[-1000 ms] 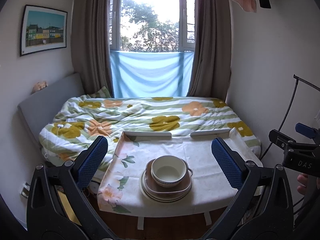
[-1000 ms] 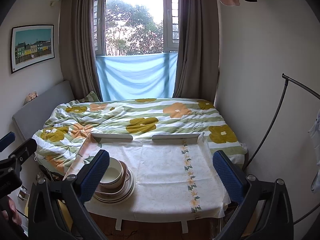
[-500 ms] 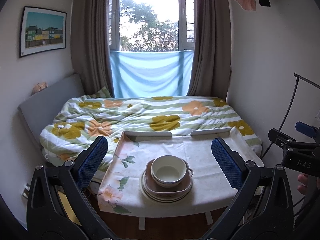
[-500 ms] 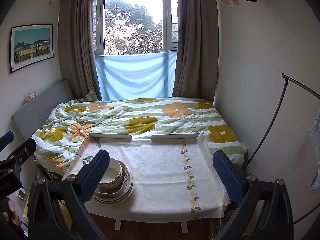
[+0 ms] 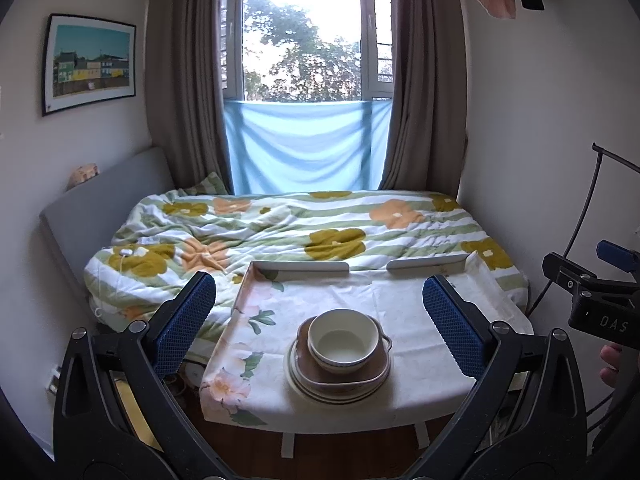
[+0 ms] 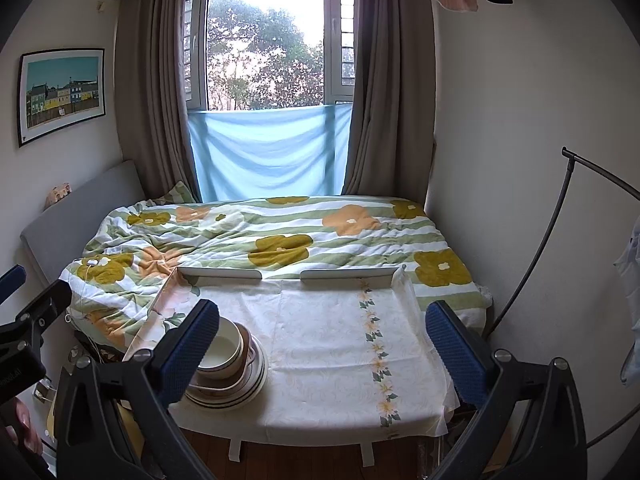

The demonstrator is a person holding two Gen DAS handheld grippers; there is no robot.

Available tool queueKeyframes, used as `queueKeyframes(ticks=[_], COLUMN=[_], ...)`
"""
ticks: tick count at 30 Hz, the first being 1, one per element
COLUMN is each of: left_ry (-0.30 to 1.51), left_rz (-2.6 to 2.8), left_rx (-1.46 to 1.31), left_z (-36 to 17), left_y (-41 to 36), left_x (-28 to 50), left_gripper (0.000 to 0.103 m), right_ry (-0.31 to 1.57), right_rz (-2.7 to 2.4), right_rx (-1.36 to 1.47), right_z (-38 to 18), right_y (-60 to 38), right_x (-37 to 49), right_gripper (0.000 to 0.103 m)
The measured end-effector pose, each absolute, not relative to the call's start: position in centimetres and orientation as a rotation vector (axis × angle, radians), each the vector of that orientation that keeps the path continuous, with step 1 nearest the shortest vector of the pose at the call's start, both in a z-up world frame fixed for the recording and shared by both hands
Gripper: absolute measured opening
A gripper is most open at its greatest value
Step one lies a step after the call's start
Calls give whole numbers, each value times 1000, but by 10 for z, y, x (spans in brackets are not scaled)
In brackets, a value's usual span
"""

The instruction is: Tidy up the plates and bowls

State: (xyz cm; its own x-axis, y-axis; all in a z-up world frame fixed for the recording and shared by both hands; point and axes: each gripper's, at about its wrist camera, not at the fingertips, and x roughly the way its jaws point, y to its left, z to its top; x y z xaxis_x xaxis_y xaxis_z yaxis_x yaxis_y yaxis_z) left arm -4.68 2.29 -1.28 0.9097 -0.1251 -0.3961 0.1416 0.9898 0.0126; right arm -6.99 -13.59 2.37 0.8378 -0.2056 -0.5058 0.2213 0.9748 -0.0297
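Left gripper (image 5: 319, 322): held back from the bench, blue-padded fingers spread wide with nothing between them; the stack of dishes shows in the gap, well beyond the fingertips.
Right gripper (image 6: 322, 342): likewise spread wide and holding nothing, held back from the bench; its left finger (image 6: 188, 350) covers part of the stack in its view.
Cream round ceramic bowl (image 5: 343, 339): upright, topmost on the stack, inside a brown dish.
Brown squarish ceramic dish with small side handles (image 5: 374, 372): sits under the bowl, on the plates.
Cream round plates with dark rim lines (image 5: 320, 394): stacked at the bottom, flat on the cloth; how many, I cannot tell.
Stack position: near the front edge of the bench, toward its left side.
White bench with floral tablecloth (image 6: 328, 340): stands at the foot of the bed; the right part of the cloth is bare.
Bed with flowered green-striped quilt (image 5: 288, 224): behind the bench, under the window.
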Motion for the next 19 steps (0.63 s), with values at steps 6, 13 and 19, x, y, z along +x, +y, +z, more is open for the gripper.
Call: queueKeyframes(ticks=[6, 13, 19], left_ry=[405, 361, 343], left_rz=[-123, -76, -84], left_rx=[48, 64, 77], left_z=[-12, -11, -11], left_y=[24, 23, 23], left_x=[-45, -48, -40], left_gripper=[103, 103, 103], right_ry=[531, 533, 545], right_rz=[-224, -221, -214], right_rx=[29, 34, 43], right_z=[24, 23, 19], right_y=[-137, -138, -137], right_x=[-70, -68, -57], right_gripper=[103, 103, 103])
